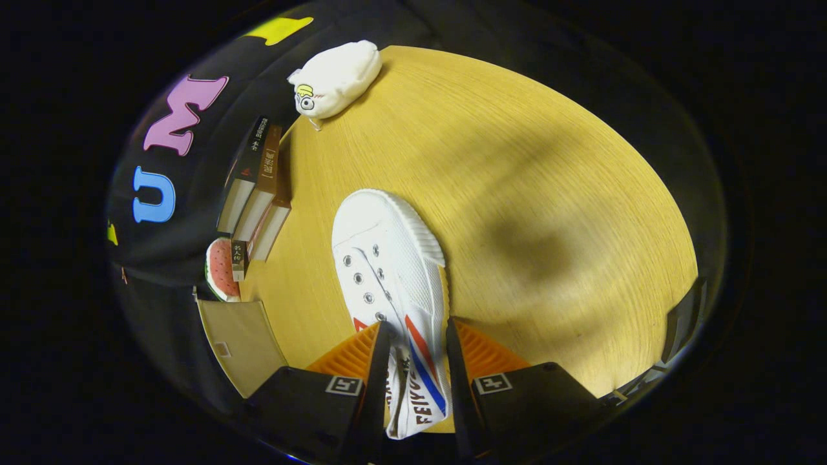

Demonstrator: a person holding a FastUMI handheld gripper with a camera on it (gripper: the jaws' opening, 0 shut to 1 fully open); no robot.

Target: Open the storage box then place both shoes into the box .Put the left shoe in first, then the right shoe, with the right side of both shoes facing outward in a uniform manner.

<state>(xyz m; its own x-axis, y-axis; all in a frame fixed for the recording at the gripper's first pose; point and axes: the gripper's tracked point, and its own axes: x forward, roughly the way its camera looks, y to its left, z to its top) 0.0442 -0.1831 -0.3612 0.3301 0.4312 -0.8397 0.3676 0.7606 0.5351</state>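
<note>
Hand-held gripper [417, 361]: 2 ribbed fingers, square markers on blocks.

White shoe [394, 278] — side reads "FEIYUE"; book spines [255, 187] — print too small.

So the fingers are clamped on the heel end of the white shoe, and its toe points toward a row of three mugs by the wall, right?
Not quite. In the gripper view the fingers do grip the white shoe at its heel end, but by the wall stand books, not mugs.
</note>
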